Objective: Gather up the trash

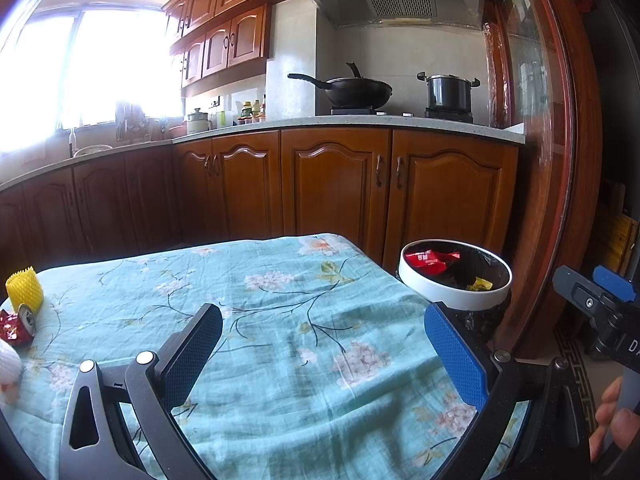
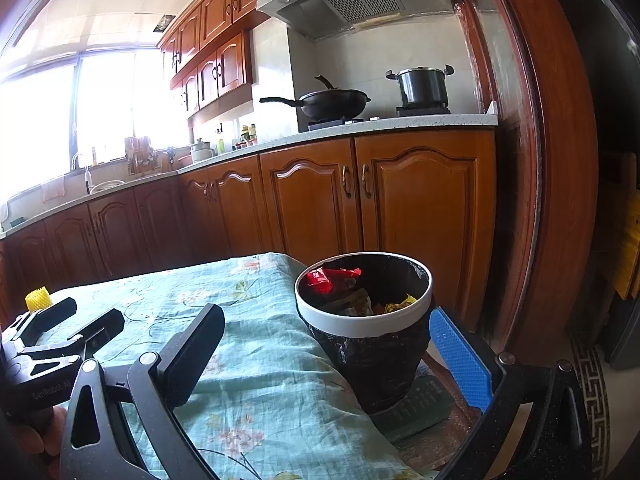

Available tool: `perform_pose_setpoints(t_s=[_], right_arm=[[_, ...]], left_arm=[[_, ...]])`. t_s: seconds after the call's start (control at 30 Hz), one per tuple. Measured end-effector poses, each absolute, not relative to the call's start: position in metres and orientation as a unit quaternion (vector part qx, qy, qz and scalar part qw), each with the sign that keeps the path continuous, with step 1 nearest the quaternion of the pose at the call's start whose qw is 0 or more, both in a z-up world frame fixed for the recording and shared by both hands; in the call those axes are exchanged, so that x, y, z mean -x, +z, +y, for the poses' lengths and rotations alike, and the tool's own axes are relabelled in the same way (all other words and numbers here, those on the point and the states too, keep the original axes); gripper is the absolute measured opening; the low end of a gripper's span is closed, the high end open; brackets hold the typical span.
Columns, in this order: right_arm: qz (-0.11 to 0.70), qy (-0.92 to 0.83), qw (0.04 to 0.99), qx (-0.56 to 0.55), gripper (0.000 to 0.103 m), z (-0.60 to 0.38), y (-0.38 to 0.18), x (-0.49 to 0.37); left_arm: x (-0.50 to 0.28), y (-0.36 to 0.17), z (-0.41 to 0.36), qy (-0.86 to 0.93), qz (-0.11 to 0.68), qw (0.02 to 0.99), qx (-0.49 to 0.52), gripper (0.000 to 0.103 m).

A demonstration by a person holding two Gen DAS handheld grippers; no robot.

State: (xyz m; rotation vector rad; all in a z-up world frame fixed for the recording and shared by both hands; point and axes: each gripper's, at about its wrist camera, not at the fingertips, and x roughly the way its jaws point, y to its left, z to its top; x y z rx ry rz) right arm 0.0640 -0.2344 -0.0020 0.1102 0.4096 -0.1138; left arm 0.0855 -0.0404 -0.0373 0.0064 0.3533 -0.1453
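Note:
A trash bin (image 1: 456,292) with a white rim and black liner stands off the table's right edge; it also shows in the right wrist view (image 2: 364,320). Red and yellow wrappers lie inside it. A yellow foam net (image 1: 25,288), a crushed red can (image 1: 18,326) and a white foam piece (image 1: 8,364) sit at the table's far left. The yellow net also shows in the right wrist view (image 2: 38,299). My left gripper (image 1: 324,356) is open and empty above the tablecloth. My right gripper (image 2: 328,360) is open and empty, near the bin.
The table carries a teal floral cloth (image 1: 260,320). Wooden kitchen cabinets (image 1: 340,184) run behind it, with a wok (image 1: 352,90) and a pot (image 1: 448,92) on the stove. A wooden door frame (image 1: 560,160) stands at the right.

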Motion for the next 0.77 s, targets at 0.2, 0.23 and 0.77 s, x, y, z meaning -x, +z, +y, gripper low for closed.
perform_pose_setpoints(t_s=[0.2, 0.23, 0.77], right_arm=[[0.203, -0.056, 0.976, -0.055, 0.103, -0.2349, -0.0021, -0.0643], [0.203, -0.056, 0.976, -0.055, 0.103, -0.2348, -0.0021, -0.0642], [0.211, -0.054, 0.974, -0.063, 0.103, -0.2352, -0.0046, -0.0675]], left_arm=[[-0.0864, -0.0378, -0.04, -0.073, 0.176, 0.982, -0.002, 0.102], [-0.0866, -0.0377, -0.0399, -0.073, 0.176, 0.982, -0.003, 0.102], [-0.088, -0.0383, -0.0416, -0.077, 0.183, 0.98, 0.002, 0.102]])
